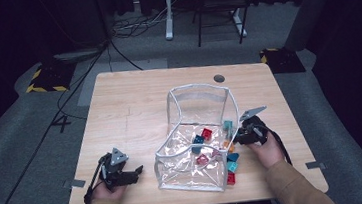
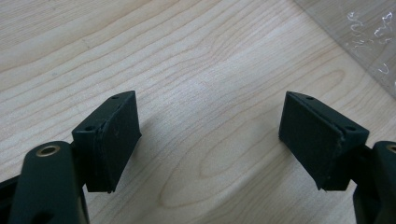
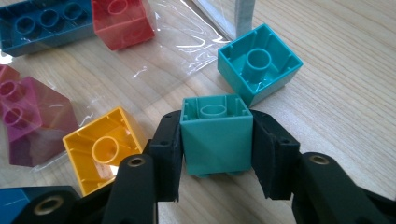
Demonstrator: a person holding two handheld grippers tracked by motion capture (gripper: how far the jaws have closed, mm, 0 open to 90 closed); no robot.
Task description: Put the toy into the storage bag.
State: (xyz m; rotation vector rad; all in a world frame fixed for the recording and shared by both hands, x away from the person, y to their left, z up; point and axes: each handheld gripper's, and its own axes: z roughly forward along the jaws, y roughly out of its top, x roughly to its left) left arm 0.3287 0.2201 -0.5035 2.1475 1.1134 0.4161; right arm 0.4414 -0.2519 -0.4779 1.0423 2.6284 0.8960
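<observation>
My right gripper (image 3: 217, 128) is shut on a teal brick (image 3: 215, 140), with a pad pressed on each side; the brick rests hollow side up on the wood. In the high view this gripper (image 1: 235, 139) is at the right side of a clear plastic bag (image 1: 197, 88) with a white rim. A second teal brick (image 3: 259, 63) lies just beyond the held one, and a yellow brick (image 3: 102, 147) lies beside the gripper's left jaw. My left gripper (image 2: 210, 135) stands open over bare wood, left of the bag (image 1: 136, 172).
A red brick (image 3: 122, 22), a blue brick (image 3: 44, 23) and a magenta brick (image 3: 32, 119) lie on the bag's clear film. More bricks (image 1: 232, 166) line the bag's right edge. The wooden table (image 1: 129, 102) has free room to the left and back.
</observation>
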